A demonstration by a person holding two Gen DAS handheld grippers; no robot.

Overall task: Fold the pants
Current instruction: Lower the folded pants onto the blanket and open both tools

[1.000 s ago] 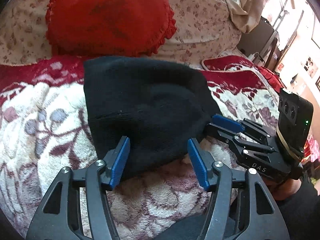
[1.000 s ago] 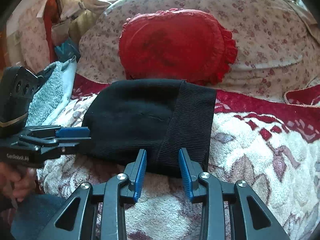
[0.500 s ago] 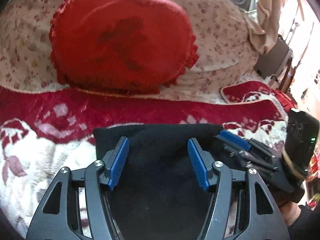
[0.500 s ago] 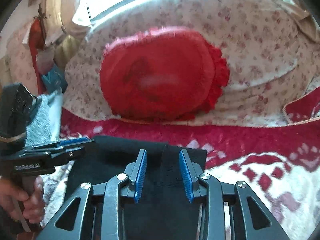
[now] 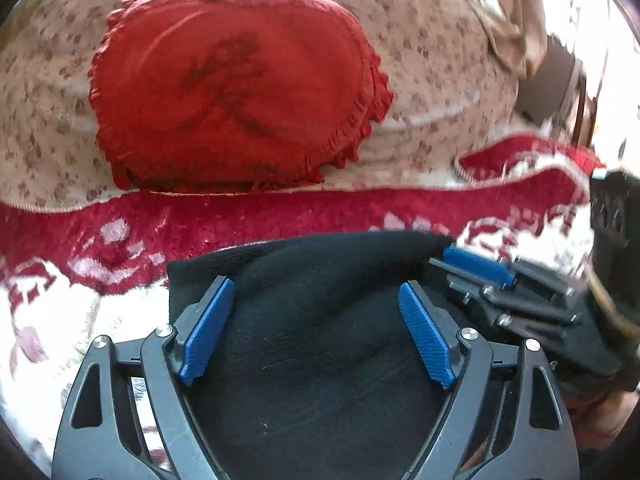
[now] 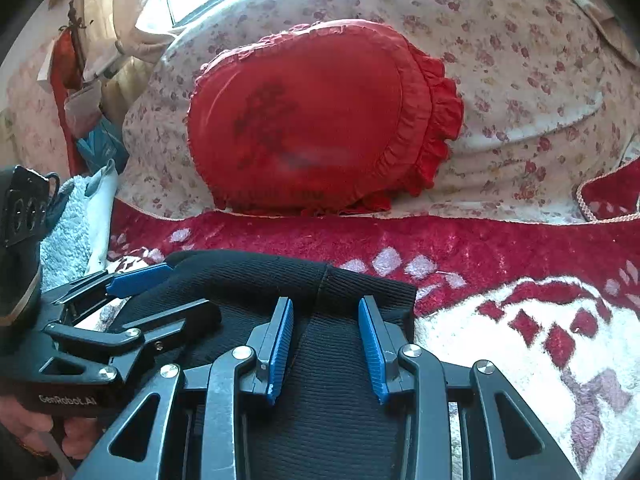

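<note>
The folded black knit pants (image 5: 320, 312) lie on the red and white blanket (image 5: 80, 264), with a ribbed band on the right side in the right wrist view (image 6: 352, 292). My left gripper (image 5: 318, 316) is open and hangs low over the pants, its blue pads (image 5: 206, 328) apart with nothing between them. My right gripper (image 6: 325, 332) is open over the ribbed band. Each gripper shows in the other's view, the right one (image 5: 480, 266) at the pants' right edge and the left one (image 6: 140, 276) at their left edge.
A red frilled cushion (image 5: 236, 88) leans on a floral pillow (image 6: 520, 60) behind the pants. A pale blue towel (image 6: 68, 232) lies at the left. Furniture and a curtain (image 5: 516, 12) stand at the far right.
Both grippers have moved forward over the pants, from the near edge to hanging above them close to the far edge. The jaws have stayed open.
</note>
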